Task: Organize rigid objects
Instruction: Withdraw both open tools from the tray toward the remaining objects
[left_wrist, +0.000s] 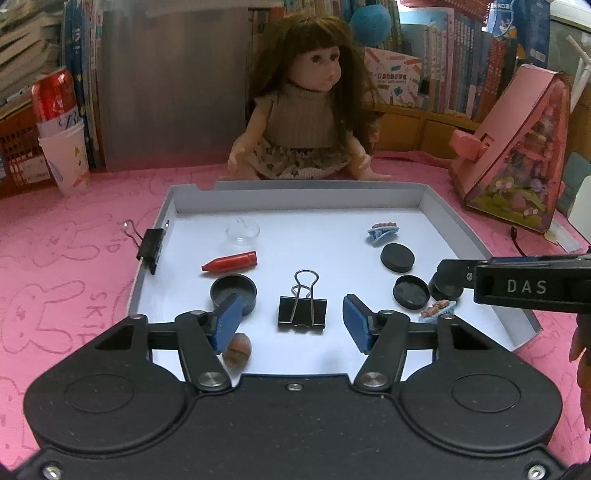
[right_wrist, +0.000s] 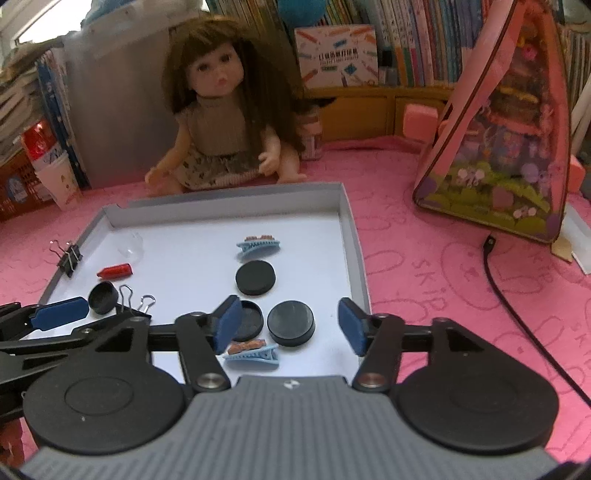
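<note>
A grey tray (left_wrist: 461, 225) with a white floor holds the small items. My left gripper (left_wrist: 293, 318) is open low over its near edge, and a black binder clip (left_wrist: 302, 312) lies flat between the blue pads without touching them. A nut (left_wrist: 237, 349), an upturned black lid (left_wrist: 233, 293) and a red crayon (left_wrist: 231, 262) lie to its left. My right gripper (right_wrist: 290, 322) is also open, its pads on either side of a black puck (right_wrist: 291, 323) without touching it. A blue hair clip (right_wrist: 251, 354) and another upturned lid (right_wrist: 249, 320) sit by its left pad.
Further in the tray are a second puck (right_wrist: 255, 277), a second hair clip (right_wrist: 258, 243) and a clear dish (left_wrist: 242, 232). A binder clip (left_wrist: 149, 249) grips the left rim. A doll (left_wrist: 303, 122) sits behind; a pink house box (right_wrist: 498, 147) and black cable (right_wrist: 509, 295) lie to the right.
</note>
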